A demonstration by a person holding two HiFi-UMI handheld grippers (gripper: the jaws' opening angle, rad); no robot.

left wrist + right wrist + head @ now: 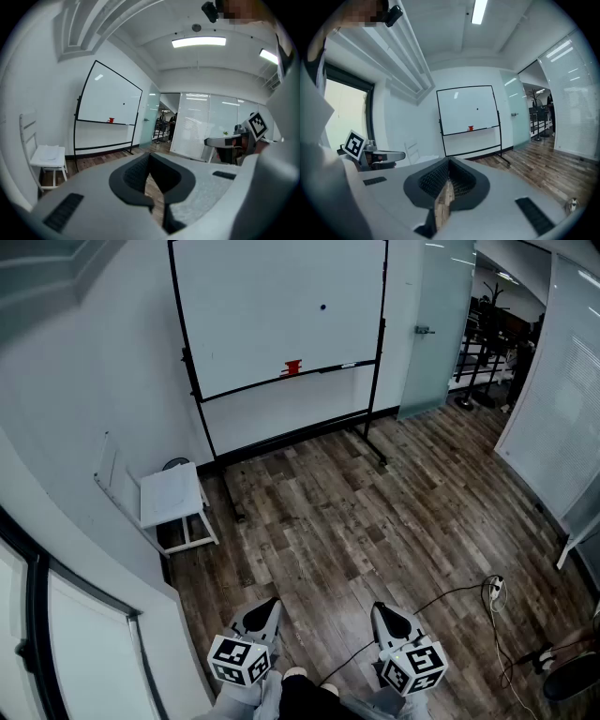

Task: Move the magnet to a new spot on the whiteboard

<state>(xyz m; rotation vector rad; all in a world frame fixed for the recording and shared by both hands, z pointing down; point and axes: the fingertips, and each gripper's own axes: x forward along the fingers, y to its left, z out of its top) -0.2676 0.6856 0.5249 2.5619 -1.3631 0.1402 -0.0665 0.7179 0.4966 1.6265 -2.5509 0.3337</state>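
Nearest the lens, at the bottom edge of the head view, the left hand-held gripper and the right hand-held gripper are held side by side over the brown wood-plank floor, both aimed toward the far wall. The jaws of each are seen closed tip to tip in its own gripper view, and nothing is held in either. Across the room, well apart from both, the small dark round magnet is noted on the upper right part of the large white whiteboard on a black stand. The magnet is judged light, rigid and smooth, kept on the board only by its own pull. It would best be pinched across opposite sides of its rim and tilted or slid off, since a straight pull could let it slip from the pads. The stand may rock if pressed. At this range the magnet's thickness and exact shape cannot be made out. A small red object on the board's tray cannot be identified. The grippers' rear parts and the person are cut off by the lower frame edge. A white chair is noted by the left wall.
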